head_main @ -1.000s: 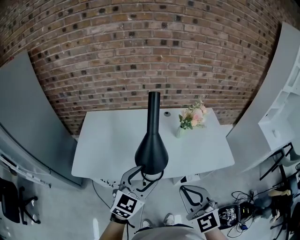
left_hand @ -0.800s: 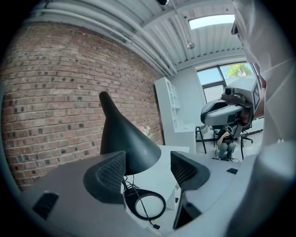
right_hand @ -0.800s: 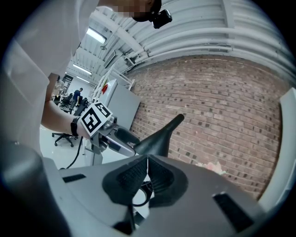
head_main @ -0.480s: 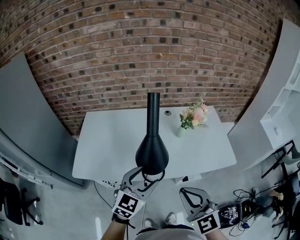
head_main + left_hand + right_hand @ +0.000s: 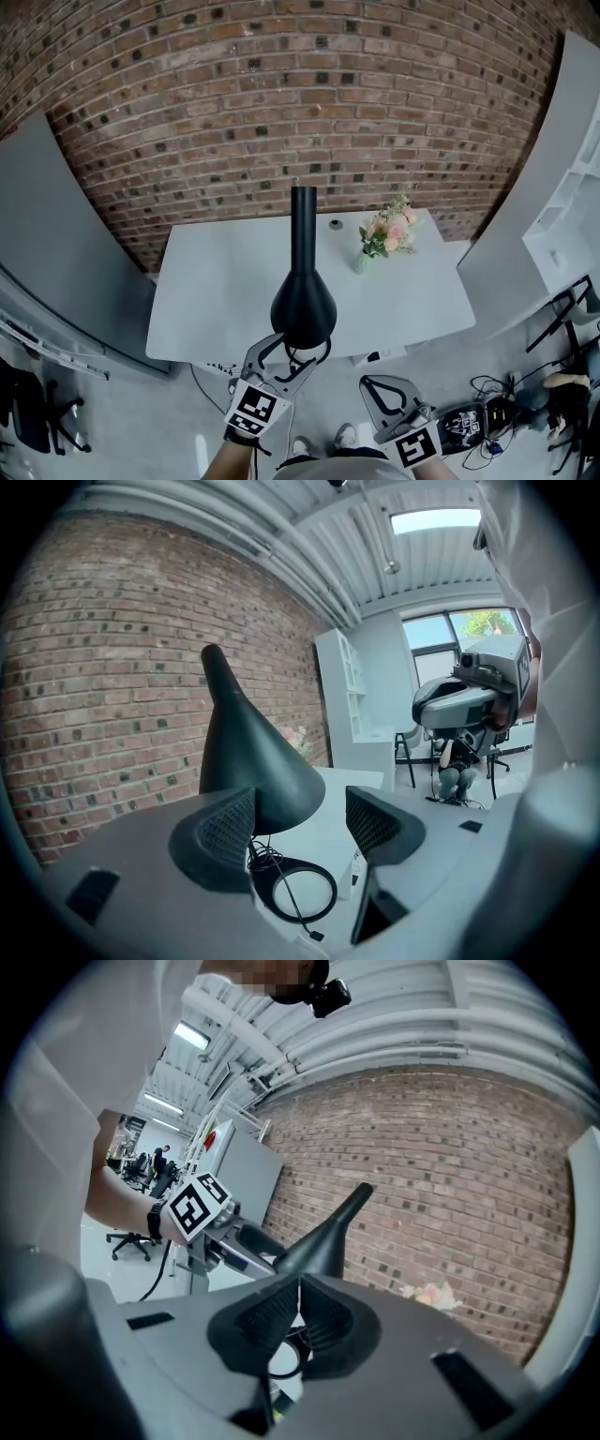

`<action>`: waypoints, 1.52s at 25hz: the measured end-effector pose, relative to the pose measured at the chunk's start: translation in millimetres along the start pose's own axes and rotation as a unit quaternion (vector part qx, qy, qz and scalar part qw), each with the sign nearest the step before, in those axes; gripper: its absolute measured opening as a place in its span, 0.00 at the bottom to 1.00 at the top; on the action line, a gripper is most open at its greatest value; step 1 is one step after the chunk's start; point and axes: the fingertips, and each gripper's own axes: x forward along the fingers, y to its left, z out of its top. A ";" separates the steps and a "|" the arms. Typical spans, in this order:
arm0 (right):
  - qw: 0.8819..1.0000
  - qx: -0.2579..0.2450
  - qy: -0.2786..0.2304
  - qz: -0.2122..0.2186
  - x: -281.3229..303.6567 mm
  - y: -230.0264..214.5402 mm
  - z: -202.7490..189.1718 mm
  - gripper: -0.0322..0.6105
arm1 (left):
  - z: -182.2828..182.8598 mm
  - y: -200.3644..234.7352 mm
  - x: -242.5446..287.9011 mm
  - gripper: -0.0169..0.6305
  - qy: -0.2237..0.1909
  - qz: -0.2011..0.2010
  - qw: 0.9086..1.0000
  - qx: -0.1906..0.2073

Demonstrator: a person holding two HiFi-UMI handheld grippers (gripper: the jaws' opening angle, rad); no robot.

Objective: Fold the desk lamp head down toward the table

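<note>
Head view shows the left gripper [image 5: 284, 359], jaws spread and empty, just beneath the black lamp head [image 5: 303, 307], raised above the bench [image 5: 216, 281]; flowers [image 5: 386, 234] farther right; right gripper [image 5: 375, 386] jaws clenched, holding nothing.

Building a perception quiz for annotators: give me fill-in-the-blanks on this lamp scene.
The left gripper has its jaws ___ beside the desk lamp head.
The right gripper has its jaws ___, with nothing between them.
In the head view, the flowers stand to the ___ of the desk lamp head.
Behind the white table is a ___ wall.
Missing: open; shut; right; brick.
</note>
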 end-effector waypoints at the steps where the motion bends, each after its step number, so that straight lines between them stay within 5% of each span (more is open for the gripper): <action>1: 1.000 -0.001 0.002 0.001 -0.5 -0.3 -0.9 0.08 | -0.1 -0.3 0.4 0.47 0.000 0.000 1.000 -0.001; 14: 1.000 0.004 0.013 0.002 -3.6 -4.1 -9.7 0.08 | -3.1 6.5 7.8 0.47 -0.010 0.012 1.000 -0.006; 22: 0.999 0.026 -0.023 -0.002 -4.7 -12.8 -0.7 0.08 | 4.1 -2.9 3.4 0.47 -0.017 0.028 0.999 -0.013; 38: 0.994 0.059 -0.081 0.054 11.5 8.2 20.2 0.08 | 14.0 -7.2 -62.3 0.40 -0.034 0.119 0.992 -0.020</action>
